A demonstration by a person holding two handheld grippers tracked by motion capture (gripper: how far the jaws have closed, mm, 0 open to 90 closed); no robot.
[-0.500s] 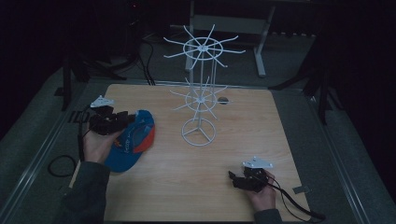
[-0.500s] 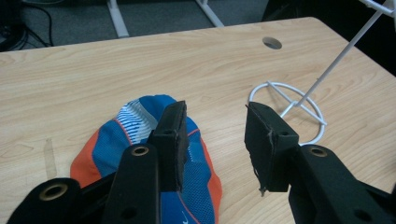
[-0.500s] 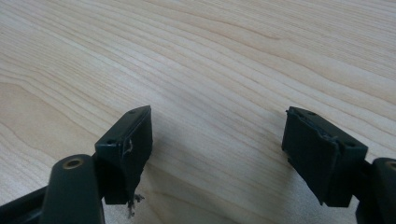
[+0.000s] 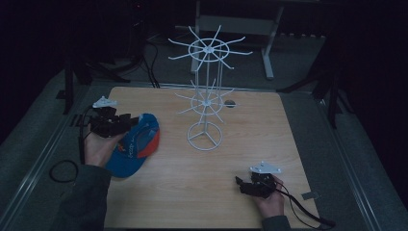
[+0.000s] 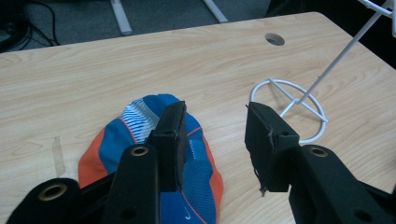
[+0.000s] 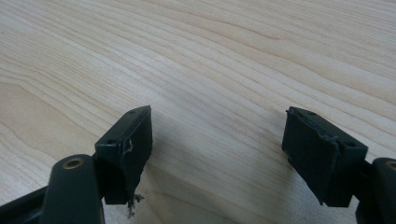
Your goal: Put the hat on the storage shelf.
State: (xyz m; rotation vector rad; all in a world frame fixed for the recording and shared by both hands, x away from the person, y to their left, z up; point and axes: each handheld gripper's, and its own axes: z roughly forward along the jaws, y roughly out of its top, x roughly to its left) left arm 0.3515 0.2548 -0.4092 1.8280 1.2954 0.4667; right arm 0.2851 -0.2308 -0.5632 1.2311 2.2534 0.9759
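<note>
From the high view, the left gripper (image 4: pixel 129 120) hovers over the blue and orange cap (image 4: pixel 136 147), which lies on the left part of the wooden table (image 4: pixel 250 144), just left of the white wire rack (image 4: pixel 206 103); the right gripper (image 4: pixel 242 184) sits low near the table's front right edge, well apart from both. Against the frame half a second back, cap, rack and both hands look unmoved. The left gripper view brings the cap (image 5: pixel 191 186) close: its jaws stand fairly wide with nothing between them, the left one above the crown, the cap lying flat below, and a small white swoosh-like mark shows on the blue mesh (too small to read as writing); the rack's ring base (image 5: pixel 299 105) and a round hole in the tabletop (image 5: pixel 274 38) lie beyond. In the right gripper view the jaws gape wide over bare wood grain (image 6: pixel 210 56), holding nothing
</note>
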